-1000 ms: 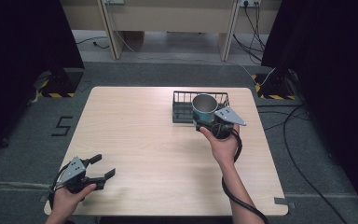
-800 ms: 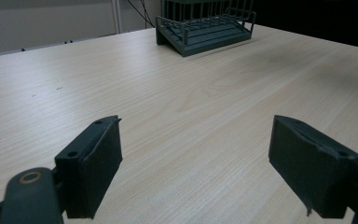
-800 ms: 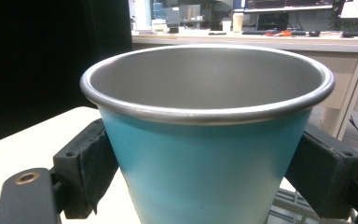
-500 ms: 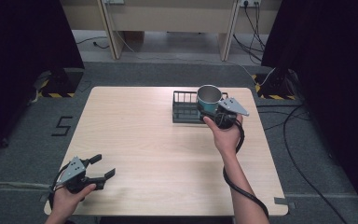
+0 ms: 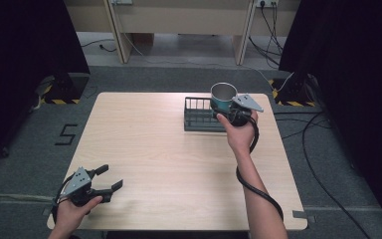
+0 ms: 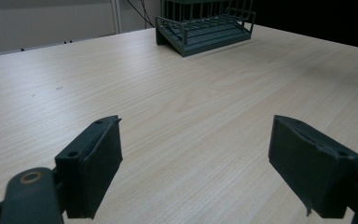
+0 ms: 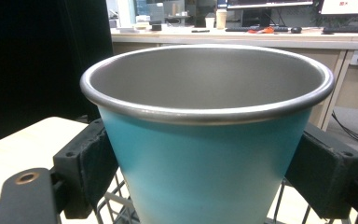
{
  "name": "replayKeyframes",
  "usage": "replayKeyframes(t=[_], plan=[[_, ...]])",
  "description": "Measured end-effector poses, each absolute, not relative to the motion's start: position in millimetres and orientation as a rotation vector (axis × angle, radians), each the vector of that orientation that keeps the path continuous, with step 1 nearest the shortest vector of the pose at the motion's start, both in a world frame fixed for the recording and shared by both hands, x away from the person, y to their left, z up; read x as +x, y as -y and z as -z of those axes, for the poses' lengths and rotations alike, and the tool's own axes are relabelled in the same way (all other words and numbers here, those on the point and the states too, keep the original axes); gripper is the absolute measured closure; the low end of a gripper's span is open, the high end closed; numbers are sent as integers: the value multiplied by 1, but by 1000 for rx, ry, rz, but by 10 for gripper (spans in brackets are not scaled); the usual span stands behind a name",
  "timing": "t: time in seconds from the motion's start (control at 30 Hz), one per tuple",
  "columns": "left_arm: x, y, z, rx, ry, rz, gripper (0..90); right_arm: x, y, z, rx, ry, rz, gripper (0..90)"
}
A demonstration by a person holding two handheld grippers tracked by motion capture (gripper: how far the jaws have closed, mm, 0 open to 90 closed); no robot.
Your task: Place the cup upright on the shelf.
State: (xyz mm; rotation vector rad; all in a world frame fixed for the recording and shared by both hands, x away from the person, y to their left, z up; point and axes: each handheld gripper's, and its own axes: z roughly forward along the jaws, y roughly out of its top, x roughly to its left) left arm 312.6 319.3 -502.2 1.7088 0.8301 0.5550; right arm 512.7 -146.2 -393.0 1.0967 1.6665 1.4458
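Observation:
A teal metal cup (image 5: 222, 97) with a steel rim is held upright above the dark wire rack (image 5: 199, 115) at the table's far right. My right gripper (image 5: 226, 110) is shut on the teal cup (image 7: 205, 154), one pad on each side of its wall, and the wire rack (image 7: 121, 205) shows below it. My left gripper (image 5: 107, 179) rests near the table's front left corner, open and holding nothing. Its black pads (image 6: 95, 163) stand wide apart over bare wood, with the wire rack (image 6: 205, 25) far ahead.
The light wooden table (image 5: 144, 149) has open room across its middle and left. A black cable (image 5: 258, 191) trails from my right gripper along the forearm. Dark curtains flank the table, and desks with monitors (image 7: 270, 9) stand beyond it.
My right gripper has carried the teal cup upward and toward the far edge, over the rack. The left gripper has stayed where it was.

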Motion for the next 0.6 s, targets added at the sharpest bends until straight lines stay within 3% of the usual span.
replayKeyframes(t=[0.6], plan=[[313, -320, 502, 1706, -833, -554, 166, 549, 140, 392, 1160, -1664, -1407, 168]])
